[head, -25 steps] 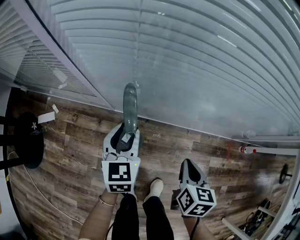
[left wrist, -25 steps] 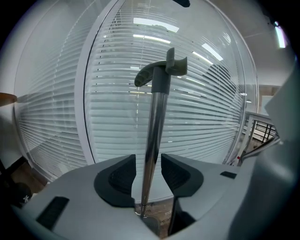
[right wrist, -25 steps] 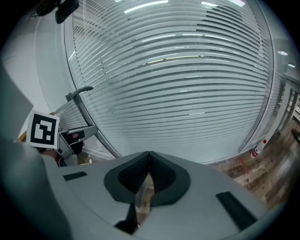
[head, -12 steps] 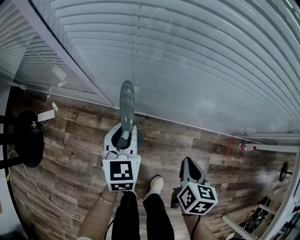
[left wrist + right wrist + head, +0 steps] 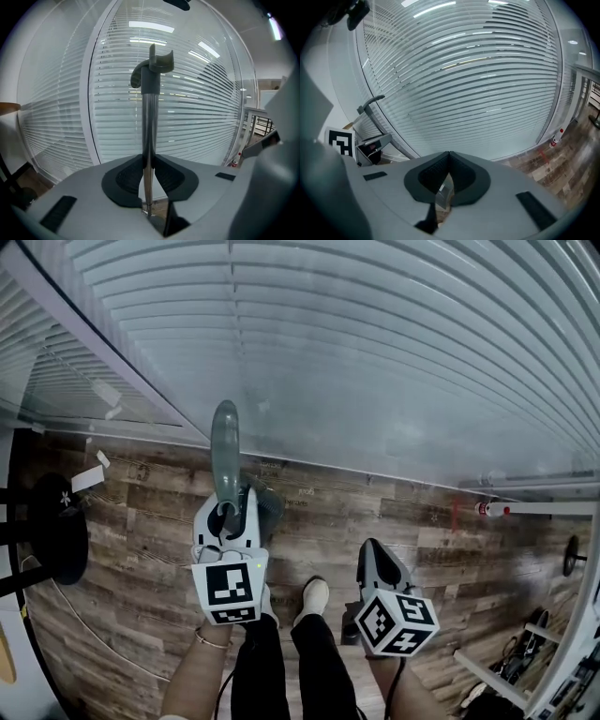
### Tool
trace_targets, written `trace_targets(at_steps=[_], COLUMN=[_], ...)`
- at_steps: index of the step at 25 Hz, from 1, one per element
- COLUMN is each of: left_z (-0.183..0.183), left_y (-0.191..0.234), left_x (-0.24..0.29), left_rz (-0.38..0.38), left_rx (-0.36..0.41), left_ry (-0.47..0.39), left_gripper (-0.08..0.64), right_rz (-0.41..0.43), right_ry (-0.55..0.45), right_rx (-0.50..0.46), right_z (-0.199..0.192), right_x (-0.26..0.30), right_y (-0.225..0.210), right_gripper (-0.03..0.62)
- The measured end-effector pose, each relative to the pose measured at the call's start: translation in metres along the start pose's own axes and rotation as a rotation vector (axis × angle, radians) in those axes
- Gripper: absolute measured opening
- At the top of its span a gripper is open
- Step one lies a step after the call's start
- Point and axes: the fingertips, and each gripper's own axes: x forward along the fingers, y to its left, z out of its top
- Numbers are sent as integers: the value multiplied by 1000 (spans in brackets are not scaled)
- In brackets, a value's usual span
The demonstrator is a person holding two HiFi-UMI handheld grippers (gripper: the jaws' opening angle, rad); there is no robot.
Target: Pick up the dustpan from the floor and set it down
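Left gripper (image 5: pixel 229 514): fingers (image 5: pixel 126 180) closing on the dustpan (image 5: pixel 225 451) handle, pads touching it. Pan low near the floor (image 5: pixel 141 521) by the blinds (image 5: pixel 375 352). Right gripper (image 5: pixel 372 559) clenched, empty. Lift and set-down outstanding.

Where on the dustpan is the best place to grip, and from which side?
The thin pole of the dustpan, below its top grip. Come from the side, since it stands upright; the fingers of the left gripper are closing on it.
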Motion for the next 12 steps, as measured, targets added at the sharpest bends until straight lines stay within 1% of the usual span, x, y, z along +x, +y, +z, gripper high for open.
trace_targets(at_steps=[7, 12], left_z=[10, 28], left_y=[-8, -25], left_x=[-24, -45], left_rz=[-41, -73], left_rx=[7, 24], left_ry=[13, 18], left_gripper=[87, 87], right_rz=[-14, -13], right_ry=[-68, -128], right_rx=[-117, -119], right_z=[22, 42], right_x=[-22, -41], right_y=[13, 20], right_gripper=[32, 32])
